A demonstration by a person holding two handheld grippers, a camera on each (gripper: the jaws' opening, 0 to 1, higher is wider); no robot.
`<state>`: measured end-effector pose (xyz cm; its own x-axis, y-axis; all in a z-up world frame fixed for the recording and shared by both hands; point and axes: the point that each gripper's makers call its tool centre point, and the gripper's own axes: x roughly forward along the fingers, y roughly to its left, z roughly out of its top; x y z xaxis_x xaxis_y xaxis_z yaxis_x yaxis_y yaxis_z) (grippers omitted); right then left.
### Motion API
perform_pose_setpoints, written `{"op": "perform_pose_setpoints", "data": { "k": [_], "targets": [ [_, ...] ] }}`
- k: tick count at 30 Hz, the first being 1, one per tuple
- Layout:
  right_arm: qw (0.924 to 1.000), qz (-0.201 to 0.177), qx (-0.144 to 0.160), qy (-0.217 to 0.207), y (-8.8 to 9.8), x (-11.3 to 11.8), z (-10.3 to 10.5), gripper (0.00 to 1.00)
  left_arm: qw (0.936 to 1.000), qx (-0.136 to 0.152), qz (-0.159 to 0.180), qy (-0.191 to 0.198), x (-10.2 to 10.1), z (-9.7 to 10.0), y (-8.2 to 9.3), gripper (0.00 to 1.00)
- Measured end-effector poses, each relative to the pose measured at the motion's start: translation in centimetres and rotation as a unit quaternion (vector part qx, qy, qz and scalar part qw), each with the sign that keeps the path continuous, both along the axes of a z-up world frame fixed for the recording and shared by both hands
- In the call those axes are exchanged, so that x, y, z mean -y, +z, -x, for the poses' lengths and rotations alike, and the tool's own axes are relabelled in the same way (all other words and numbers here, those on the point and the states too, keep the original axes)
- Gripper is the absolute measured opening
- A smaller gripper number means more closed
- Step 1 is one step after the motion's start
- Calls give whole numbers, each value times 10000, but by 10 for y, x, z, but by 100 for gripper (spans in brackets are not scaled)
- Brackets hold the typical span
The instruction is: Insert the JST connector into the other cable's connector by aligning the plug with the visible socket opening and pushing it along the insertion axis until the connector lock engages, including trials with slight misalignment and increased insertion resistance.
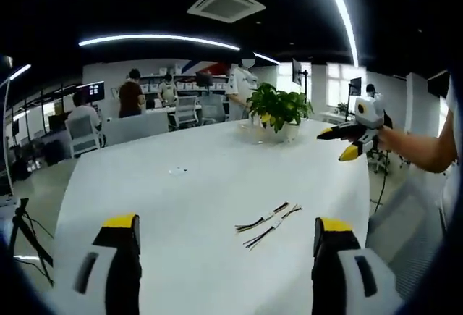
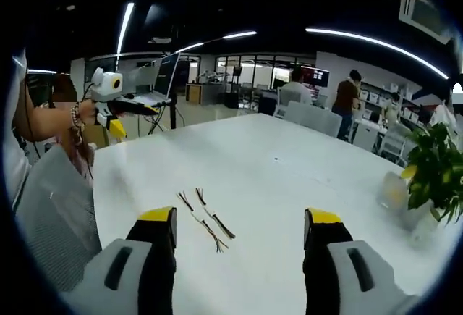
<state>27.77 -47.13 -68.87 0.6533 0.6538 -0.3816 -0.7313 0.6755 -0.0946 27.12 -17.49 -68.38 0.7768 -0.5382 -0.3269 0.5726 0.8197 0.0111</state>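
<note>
Both the left tool [image 1: 226,232] and right tool [image 2: 240,224] stand wide open, empty, above two cables [image 1: 269,224] lying on the white tabletop [image 1: 210,185].

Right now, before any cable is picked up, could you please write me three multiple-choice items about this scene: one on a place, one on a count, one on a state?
1. Where do the thin dark cables with small white connectors lie?
A. on the white table top
B. in the left claw
C. inside the plant pot

2. How many such cables are on the table?
A. one
B. two
C. five

3. How do the jaws of the left claw stand?
A. shut on a cable
B. shut with nothing between
C. open, nothing between

Answers:
1 A, they rest flat on the table, apart from both claws.
2 B, two separate cables lie side by side in both views.
3 C, its yellow-tipped jaws stand wide apart; the right claw stands likewise.
</note>
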Motion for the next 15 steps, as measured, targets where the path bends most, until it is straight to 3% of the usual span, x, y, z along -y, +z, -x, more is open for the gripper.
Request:
{"op": "perform_pose_setpoints", "data": {
  "k": [5,15],
  "targets": [
    [9997,-139,71,-173,8,6,8,73,9992,84,185,358,-18,10,8,99],
    [9978,-228,135,-616,13,23,27,91,9968,114,148,773,-42,43,8,99]
  ]
}}
